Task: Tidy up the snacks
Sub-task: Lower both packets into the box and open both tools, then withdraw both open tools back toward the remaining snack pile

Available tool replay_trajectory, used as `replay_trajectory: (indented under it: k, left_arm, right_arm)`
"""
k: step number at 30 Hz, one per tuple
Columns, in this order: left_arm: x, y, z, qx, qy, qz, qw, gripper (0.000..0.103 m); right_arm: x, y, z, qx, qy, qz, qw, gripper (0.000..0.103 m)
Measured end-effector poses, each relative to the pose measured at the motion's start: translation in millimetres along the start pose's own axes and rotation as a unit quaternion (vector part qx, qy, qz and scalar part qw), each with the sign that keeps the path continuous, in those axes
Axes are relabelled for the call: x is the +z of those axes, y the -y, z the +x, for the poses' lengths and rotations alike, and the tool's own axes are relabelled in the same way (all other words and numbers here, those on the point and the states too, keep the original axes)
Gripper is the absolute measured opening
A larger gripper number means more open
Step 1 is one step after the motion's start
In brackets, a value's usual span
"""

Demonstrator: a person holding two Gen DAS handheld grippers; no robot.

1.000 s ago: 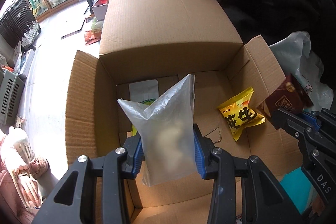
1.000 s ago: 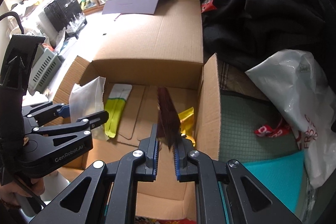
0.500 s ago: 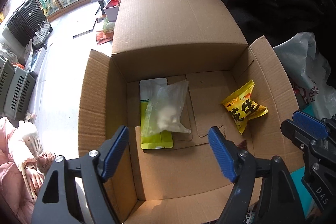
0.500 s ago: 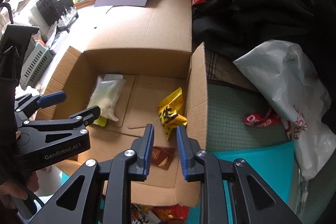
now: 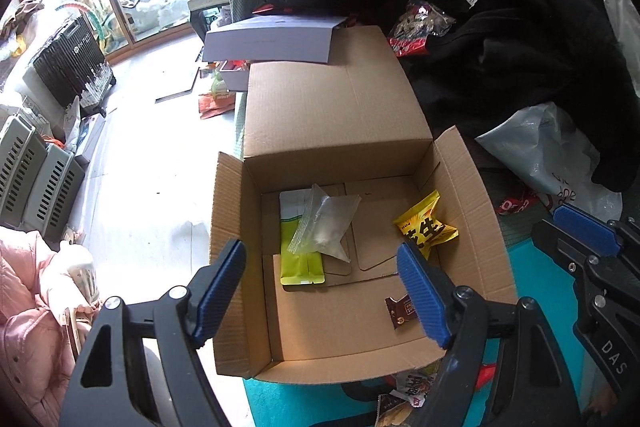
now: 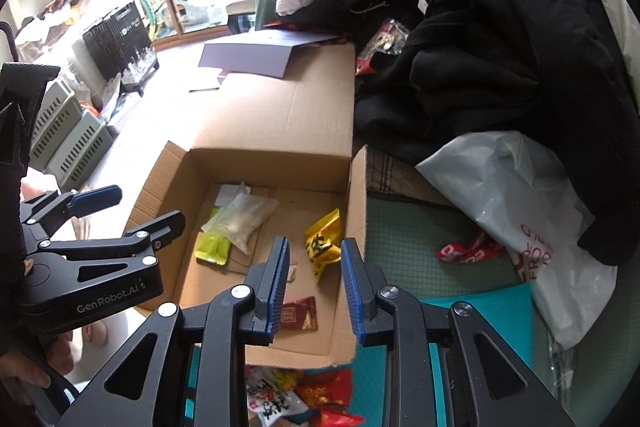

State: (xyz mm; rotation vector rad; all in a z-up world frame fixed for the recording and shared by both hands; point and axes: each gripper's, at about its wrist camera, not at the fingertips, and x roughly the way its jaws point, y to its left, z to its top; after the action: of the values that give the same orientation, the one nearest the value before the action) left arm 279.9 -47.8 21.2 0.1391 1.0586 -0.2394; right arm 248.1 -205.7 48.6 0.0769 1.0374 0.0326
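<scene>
Both packets held a second ago now lie in the cardboard box (image 5: 340,123): the clear plastic pouch (image 5: 326,225) across the yellow-green sachet (image 5: 298,259), the small brown wrapper (image 5: 402,311) near the front wall. A crinkled yellow peanut bag (image 5: 426,227) sits toward the right side. Left tongs (image 5: 324,293) hang spread wide and empty above the box; right tongs (image 6: 314,287) are parted too, holding nothing. Four snacks are packed, I judge; a glossy heap of loose packets (image 6: 296,399) on the teal mat (image 6: 480,311) remains.
</scene>
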Motion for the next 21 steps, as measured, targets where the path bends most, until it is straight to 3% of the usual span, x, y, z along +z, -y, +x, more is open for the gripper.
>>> replay_trajectory:
  k: [11,21]
  left_arm:
    - [-9.5,19.8,-85.7,0.003,0.06,0.012,0.9981,0.078]
    - [-33.7,38.4,-131.0,-0.013,0.087,0.025,0.9958,0.078]
  right_arm:
    - [-6.5,2.0,-72.7,0.001,0.05,-0.009,0.999,0.027]
    - [-30.4,4.8,-123.0,-0.002,0.081,-0.012,0.997,0.032]
